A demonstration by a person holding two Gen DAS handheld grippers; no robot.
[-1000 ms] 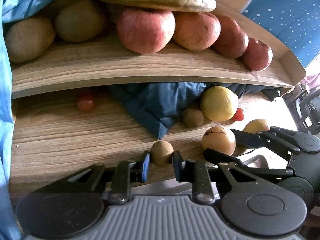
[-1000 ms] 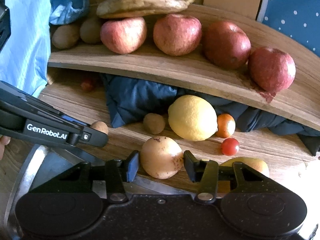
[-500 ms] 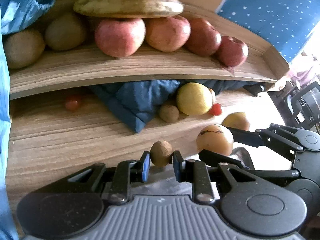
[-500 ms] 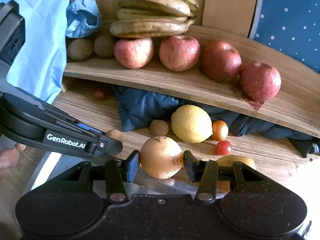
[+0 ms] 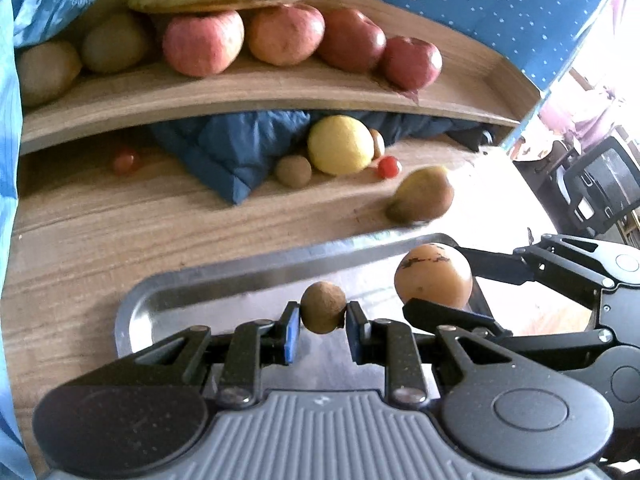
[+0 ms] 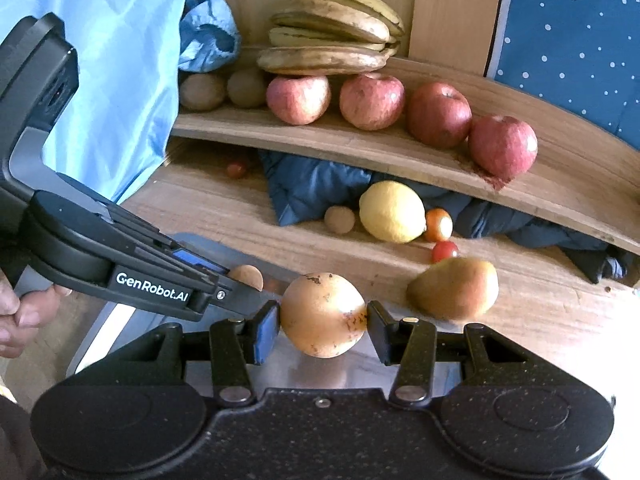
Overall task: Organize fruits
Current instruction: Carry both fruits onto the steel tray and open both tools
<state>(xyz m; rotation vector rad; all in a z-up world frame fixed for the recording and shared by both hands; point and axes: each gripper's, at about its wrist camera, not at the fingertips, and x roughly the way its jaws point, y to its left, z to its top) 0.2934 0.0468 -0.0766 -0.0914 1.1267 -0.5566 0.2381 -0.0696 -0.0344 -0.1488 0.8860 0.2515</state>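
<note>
My left gripper (image 5: 322, 322) is shut on a small brown round fruit (image 5: 323, 306) and holds it above a metal tray (image 5: 192, 300). My right gripper (image 6: 322, 326) is shut on a yellow-orange pear (image 6: 323, 314) with dark specks, also over the tray (image 6: 104, 328). In the left wrist view the pear (image 5: 434, 276) and the right gripper's fingers (image 5: 504, 268) show at right. In the right wrist view the left gripper (image 6: 244, 280) shows at left with the brown fruit (image 6: 247, 276).
The upper shelf (image 6: 400, 152) carries several red apples (image 6: 372, 101), bananas (image 6: 332, 40) and kiwis (image 6: 202, 91). On the lower board lie a lemon (image 6: 391, 212), a second pear (image 6: 454, 288), a brown fruit (image 6: 339, 219), small tomatoes (image 6: 444, 250) and blue cloth (image 6: 312, 188).
Both grippers have pulled back from the shelf with their fruits held. The metal tray has come into view beneath them, and the shelf looks farther away.
</note>
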